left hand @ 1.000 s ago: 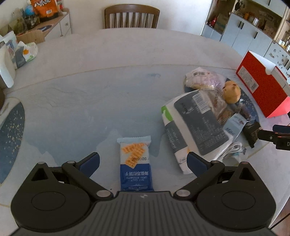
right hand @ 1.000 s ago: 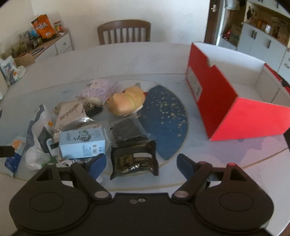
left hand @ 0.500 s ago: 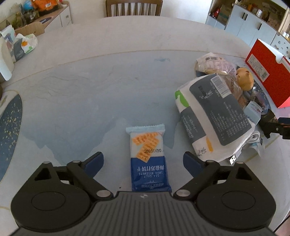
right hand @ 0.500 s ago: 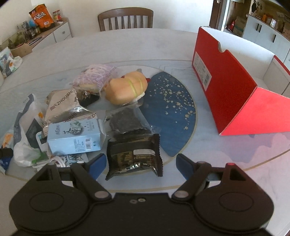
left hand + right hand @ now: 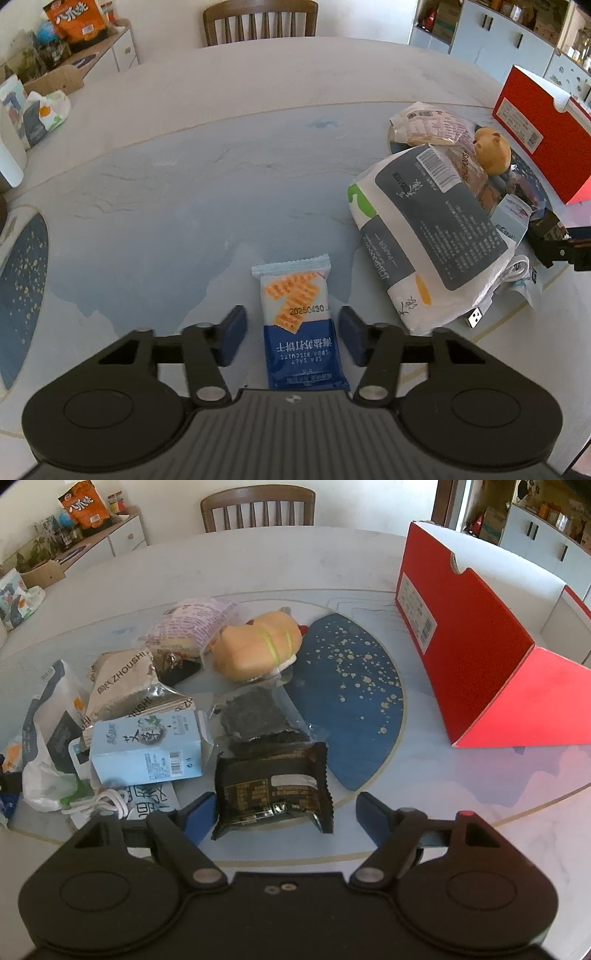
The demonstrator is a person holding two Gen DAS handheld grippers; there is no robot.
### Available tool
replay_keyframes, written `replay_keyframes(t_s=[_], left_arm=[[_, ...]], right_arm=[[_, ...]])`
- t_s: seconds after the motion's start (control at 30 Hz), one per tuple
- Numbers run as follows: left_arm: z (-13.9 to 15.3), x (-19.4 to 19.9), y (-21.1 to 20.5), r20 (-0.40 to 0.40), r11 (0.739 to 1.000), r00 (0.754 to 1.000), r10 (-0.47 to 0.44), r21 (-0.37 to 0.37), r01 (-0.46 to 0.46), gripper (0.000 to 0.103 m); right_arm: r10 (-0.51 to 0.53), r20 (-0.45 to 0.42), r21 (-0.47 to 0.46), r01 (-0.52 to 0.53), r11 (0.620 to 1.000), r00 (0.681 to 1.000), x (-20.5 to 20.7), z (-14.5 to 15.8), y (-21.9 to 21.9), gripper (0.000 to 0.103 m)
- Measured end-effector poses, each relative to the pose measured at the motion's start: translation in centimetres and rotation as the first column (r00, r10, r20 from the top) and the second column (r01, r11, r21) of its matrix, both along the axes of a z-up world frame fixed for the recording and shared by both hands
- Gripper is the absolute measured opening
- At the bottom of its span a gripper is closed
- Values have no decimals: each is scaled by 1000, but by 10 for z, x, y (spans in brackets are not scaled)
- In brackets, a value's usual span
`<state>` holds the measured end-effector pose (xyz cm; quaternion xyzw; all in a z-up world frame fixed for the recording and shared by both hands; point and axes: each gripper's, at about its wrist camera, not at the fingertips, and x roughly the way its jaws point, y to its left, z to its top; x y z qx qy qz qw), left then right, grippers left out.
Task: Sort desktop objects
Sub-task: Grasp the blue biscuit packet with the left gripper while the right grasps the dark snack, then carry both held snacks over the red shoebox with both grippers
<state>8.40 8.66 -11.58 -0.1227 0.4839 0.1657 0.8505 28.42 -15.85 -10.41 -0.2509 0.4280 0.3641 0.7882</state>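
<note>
**Both grippers closing on their packets**

The step in hand seems to be a double pick. The left gripper (image 5: 291, 334) has the soda biscuit packet (image 5: 299, 325) between its jaws; the jaws are closing, and a small gap shows on each side, so the pads do not press yet. To do it well, I think the pads should meet the long edges of the packet squarely and low, because the thin film can slip or buckle. The right gripper (image 5: 284, 812) stands over the dark brown snack packet (image 5: 273, 786); its jaws are wide and only begin to close, nothing is held.

Around them, from big to small: the round table (image 5: 258, 110), the red box (image 5: 472, 646) open to the right, probably the place for sorting, the white tissue pack (image 5: 428, 229), the light blue carton (image 5: 147, 749), and the white cable (image 5: 99, 801). The carton and cable lie just beside the right gripper's left finger and could be caught.
</note>
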Motion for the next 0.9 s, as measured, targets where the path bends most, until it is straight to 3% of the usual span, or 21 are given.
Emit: replay_keyframes(t_s=[0.07,0.33,0.6,0.9], left_arm=[[0,-2,-2,3,1000,1000,1,7,-1,41],[0,-3,-2,9,1000,1000,21,-6,-20,36],[7,-12,-1,25,998,998,55,-30,-54,36],[36,-14,-20,60,998,997,48,-42,-46,36]], right_arm=[[10,-3,-4,-10,1000,1000,-1,0,1,62],[32,0,-11,-32,999,999,-3,5,-1,53],[12,-19,6,-12,1000,1000,-1,18,-17,52],[-3,-15,45,4,999,1000,3,45,-37,52]])
